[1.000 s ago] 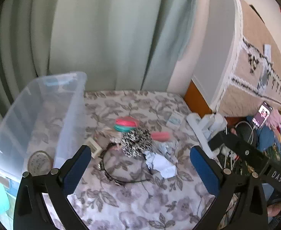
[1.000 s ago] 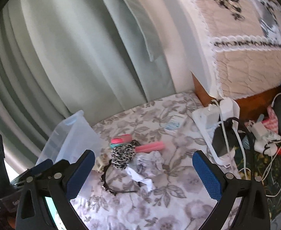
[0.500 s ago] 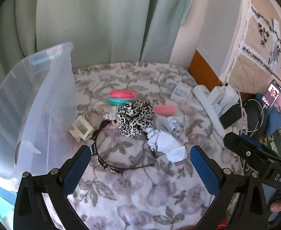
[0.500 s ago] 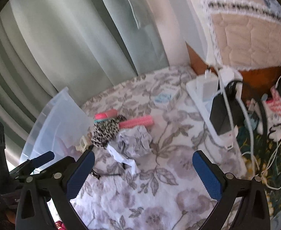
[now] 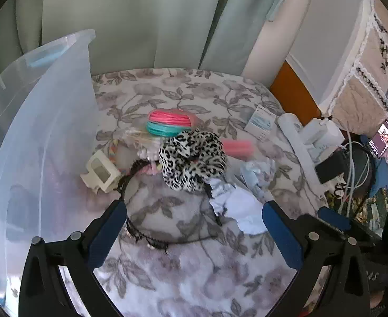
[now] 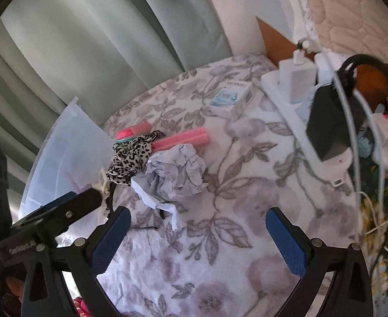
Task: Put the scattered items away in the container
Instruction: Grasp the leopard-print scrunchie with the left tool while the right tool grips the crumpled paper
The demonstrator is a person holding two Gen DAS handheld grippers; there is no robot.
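Left wrist view shows that over the last second we have dropped toward the pile, so the items now fill the middle of the picture where before they sat small and far off. Our left gripper is spread wide and empty, its jaws straddling the black headband with the leopard scrunchie just beyond. The clear container stands just to the left, its wall near the cream case. Our right gripper has closed in as well; it too is spread and holds nothing, aimed at the crumpled paper, with the pink roller lying behind it. The bracelet stack and the small box rest on the floral table, apart from the pile. We judge the approach nearly finished and nothing yet gathered: the first grasps come next, likely headband and paper.
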